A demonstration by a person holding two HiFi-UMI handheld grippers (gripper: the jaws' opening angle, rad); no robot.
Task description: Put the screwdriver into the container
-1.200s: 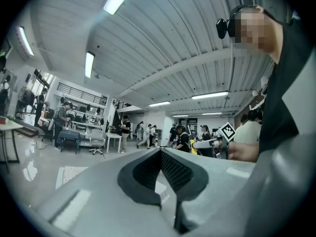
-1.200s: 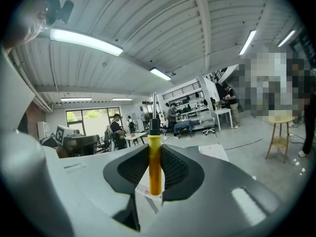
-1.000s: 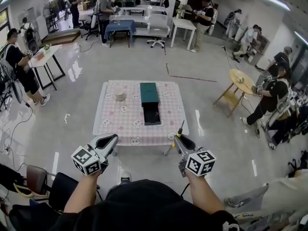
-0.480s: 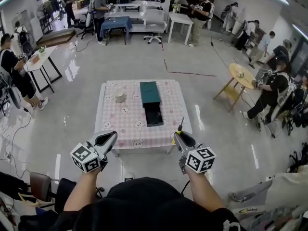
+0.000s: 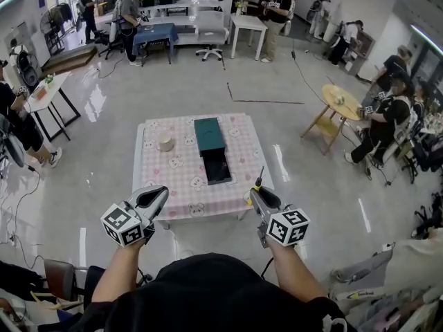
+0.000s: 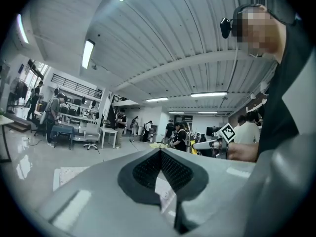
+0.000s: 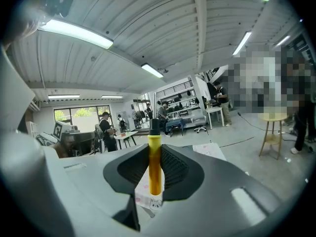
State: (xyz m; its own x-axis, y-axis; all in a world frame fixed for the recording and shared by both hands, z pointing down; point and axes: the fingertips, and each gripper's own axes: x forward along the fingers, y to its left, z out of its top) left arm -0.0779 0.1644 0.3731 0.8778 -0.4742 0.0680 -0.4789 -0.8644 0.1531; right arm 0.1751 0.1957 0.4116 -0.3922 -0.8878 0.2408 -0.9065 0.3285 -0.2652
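Well, I see a wide hall with a glossy grey floor and a low table under a pink checked cloth, with the dark green container on it. My right gripper clamps the screwdriver, yellow-handled and upright, well apart from the container. My left gripper is closed on nothing.

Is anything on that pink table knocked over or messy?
No, nothing stands out. The green container sits straight on the table, with a small round thing beside it and nothing spilled. The screwdriver is held straight in the right gripper, short of the table.
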